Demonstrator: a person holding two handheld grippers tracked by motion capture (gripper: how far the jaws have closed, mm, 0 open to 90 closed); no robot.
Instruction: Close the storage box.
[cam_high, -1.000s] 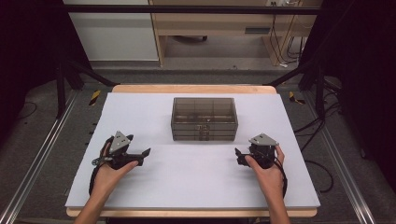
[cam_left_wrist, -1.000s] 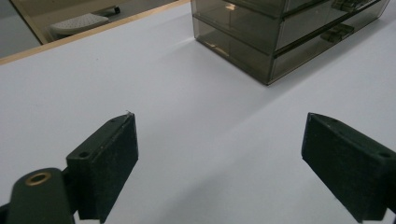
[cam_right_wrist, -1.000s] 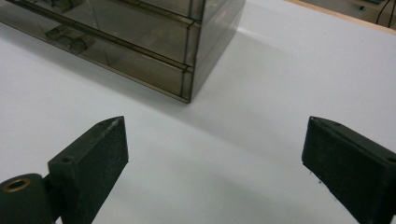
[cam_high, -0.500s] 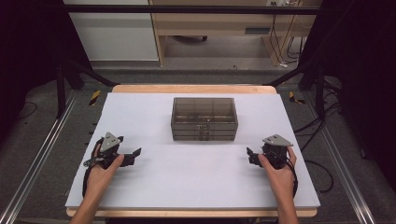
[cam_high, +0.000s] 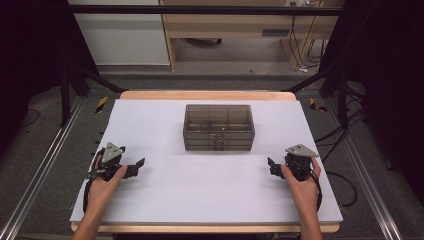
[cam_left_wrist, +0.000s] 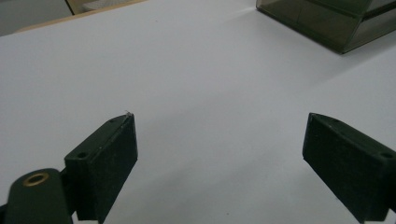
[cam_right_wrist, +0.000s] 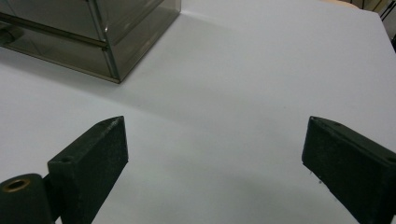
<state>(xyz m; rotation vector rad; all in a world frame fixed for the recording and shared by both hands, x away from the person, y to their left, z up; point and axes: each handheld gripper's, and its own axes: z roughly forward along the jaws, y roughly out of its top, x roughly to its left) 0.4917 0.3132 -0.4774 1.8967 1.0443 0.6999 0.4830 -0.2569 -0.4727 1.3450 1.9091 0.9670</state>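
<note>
A smoky, see-through drawer box (cam_high: 219, 127) sits on the white tabletop (cam_high: 210, 200), midway between the left and right edges and closer to the far edge than the near one. It stands upright and square to the edges, with thin frame lines dividing its front into drawers.

The left tool (cam_high: 136, 167) rests low over the tabletop near the left edge, toward the near corner, held in the person's left hand (cam_high: 102, 182). Its jaws are released and stand wide apart, with nothing between them but bare white surface; in the left gripper view a corner of the box (cam_left_wrist: 336, 21) appears far up at the right.

The right tool (cam_high: 272, 166) is near the right edge, about level with the left one, held in the right hand (cam_high: 302, 186). Its jaws are also spread wide and grasp nothing. In the right gripper view the box (cam_right_wrist: 88, 32) lies up at the left, well apart from the jaws.

Both tools are well clear of the box, one on each side.
</note>
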